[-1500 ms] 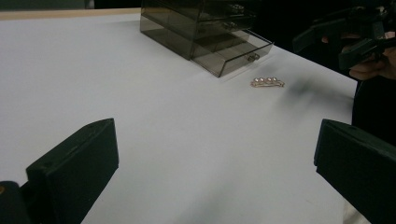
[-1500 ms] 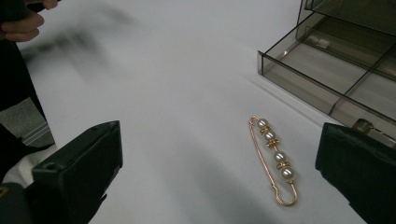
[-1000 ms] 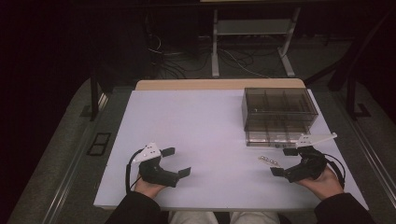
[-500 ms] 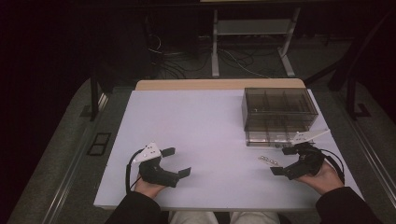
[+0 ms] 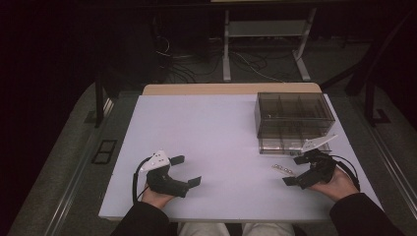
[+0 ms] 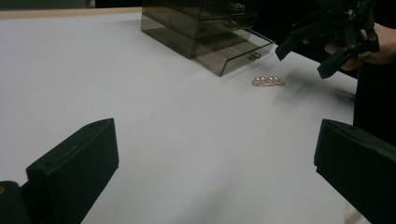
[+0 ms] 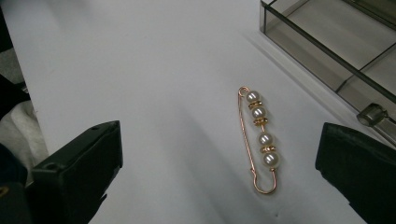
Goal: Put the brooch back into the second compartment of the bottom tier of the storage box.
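Right gripper view: your right gripper hangs over the pin, jaws wide apart, nothing held. The pin lies flat on the white table, just beside the pulled-out drawer of the smoky box, not touching it. It sits right of centre between the jaws, nearer the right one.

How to do it well, as I judge it: shift the gripper so the pin sits midway between the jaws before you drop. The pin is thin and lies flat, so bring the jaw tips right down to the table surface; a high close will miss it. Close across the pearl row, not the bare wire, since the pearls give more to grip and the wire may slip or flex. Close slowly so the pin does not skid toward the drawer. Lift straight up, then clear the drawer's front wall and knob before moving in over it.

High view: the right gripper is near the table's right front, the pin just left of it, the drawer beyond. Your left gripper rests at the front left, well apart from all that, jaws wide, empty. Keep it parked there.

Writing: no brand, label or text readable on box, pin or grippers.
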### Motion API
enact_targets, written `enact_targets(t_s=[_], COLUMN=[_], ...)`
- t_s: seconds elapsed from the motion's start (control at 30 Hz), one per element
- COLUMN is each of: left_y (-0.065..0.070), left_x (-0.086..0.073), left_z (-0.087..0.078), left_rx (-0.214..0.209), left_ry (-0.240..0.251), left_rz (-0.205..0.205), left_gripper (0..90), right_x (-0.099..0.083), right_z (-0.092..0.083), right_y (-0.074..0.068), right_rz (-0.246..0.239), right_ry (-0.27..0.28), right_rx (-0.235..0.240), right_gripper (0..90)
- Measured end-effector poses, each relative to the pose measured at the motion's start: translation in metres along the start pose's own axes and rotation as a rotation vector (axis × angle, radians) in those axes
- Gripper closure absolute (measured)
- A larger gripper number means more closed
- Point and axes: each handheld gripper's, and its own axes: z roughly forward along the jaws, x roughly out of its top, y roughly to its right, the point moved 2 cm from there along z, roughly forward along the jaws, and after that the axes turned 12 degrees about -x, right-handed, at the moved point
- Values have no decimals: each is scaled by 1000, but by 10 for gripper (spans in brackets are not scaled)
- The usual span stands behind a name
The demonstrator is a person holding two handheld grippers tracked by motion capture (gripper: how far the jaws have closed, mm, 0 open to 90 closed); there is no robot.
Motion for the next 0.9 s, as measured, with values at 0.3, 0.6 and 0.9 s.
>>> enact_targets(t_s=[0.3, 0.6, 0.9], left_y=[0, 1, 1], left_x=[0, 0, 0], left_z=[0, 0, 1], left_rx=[-2, -3, -3], left_ry=[-2, -2, -4], left_rz=[1, 0, -1], left_gripper=[0, 0, 0], right_x=[2, 3, 4], right_z=[10, 21, 29], right_y=[5, 7, 8], right_rz=[-12, -30, -44], right_ry=[-29, -52, -69], right_rx=[13, 15, 20], right_gripper=[4, 4, 4])
